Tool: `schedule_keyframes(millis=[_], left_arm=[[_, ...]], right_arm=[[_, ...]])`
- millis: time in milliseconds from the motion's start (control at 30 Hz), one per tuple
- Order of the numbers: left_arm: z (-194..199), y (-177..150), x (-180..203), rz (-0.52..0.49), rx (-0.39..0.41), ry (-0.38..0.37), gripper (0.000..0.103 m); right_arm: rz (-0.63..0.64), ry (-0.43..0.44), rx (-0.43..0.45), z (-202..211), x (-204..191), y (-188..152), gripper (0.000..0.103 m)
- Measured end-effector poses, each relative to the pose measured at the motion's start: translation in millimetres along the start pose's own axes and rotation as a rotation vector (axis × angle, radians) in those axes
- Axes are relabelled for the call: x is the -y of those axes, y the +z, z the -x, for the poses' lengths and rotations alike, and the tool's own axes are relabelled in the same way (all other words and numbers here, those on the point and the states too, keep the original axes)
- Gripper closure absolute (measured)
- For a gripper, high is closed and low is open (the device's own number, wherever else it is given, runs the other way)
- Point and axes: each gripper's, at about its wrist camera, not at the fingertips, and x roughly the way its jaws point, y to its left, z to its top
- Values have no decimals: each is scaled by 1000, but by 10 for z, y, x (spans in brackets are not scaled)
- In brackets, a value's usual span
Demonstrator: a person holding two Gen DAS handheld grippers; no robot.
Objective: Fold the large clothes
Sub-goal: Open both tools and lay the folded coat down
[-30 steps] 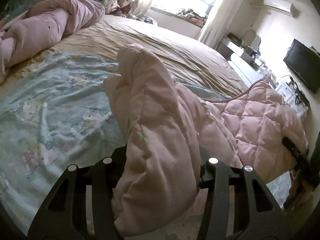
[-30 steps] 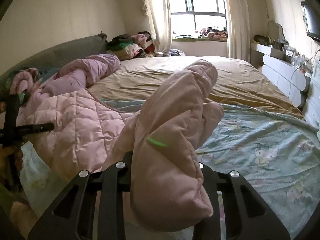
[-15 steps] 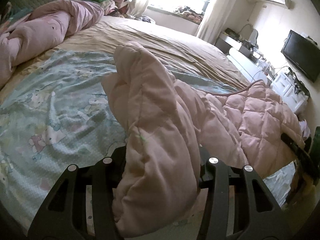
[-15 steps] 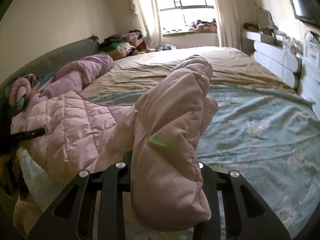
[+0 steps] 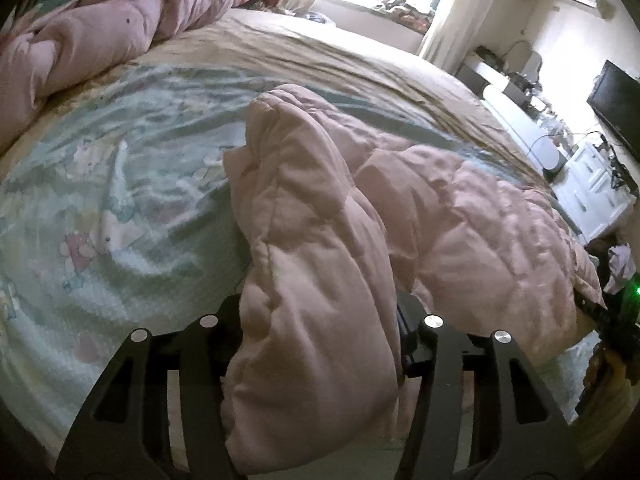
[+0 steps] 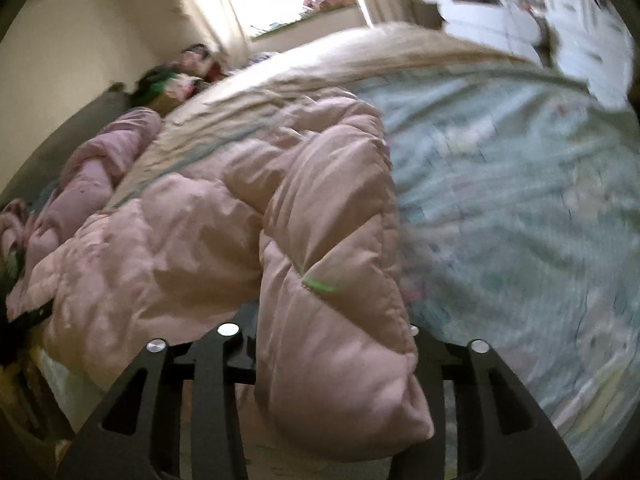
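A pale pink quilted padded coat [image 5: 460,216] lies across the near edge of the bed, over a light blue cartoon-print sheet [image 5: 100,208]. My left gripper [image 5: 316,344] is shut on a thick bunched fold of the coat, which bulges up between its fingers. My right gripper [image 6: 328,344] is shut on another bunched fold of the same coat [image 6: 168,240]. The right wrist view is motion-blurred. The fingertips of both grippers are hidden by fabric.
A rolled pink duvet [image 5: 100,36] lies along the bed's far left. A tan sheet [image 5: 320,60] covers the far half. A clothes pile [image 6: 176,80] sits by the window. White drawers [image 5: 596,184] and a TV [image 5: 616,104] stand to the right.
Both grippers have moved forward and down toward the bed with the coat held. The lifted folds now sit lower and the coat spreads flatter over the sheet.
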Motion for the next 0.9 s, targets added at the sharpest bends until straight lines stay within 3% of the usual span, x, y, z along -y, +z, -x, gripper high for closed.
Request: schedule_keyframes(millis=[267, 433, 600, 733, 900], left_arm=[[-153, -153, -191, 22, -6, 30, 33], [-224, -248, -340, 69, -11, 15, 16], [-55, -240, -309, 47, -9, 34, 15], [179, -268, -234, -13, 10, 67, 10], [554, -252, -108, -48, 57, 80, 9]], right_arm=[[-153, -23, -85, -231, 264, -98, 18], [-198, -35, -90, -156, 327, -133, 10], [-138, -110, -26, 143, 197, -127, 9], [-92, -151, 81, 546, 75, -108, 5], [-26, -134, 173, 994, -112, -37, 4]])
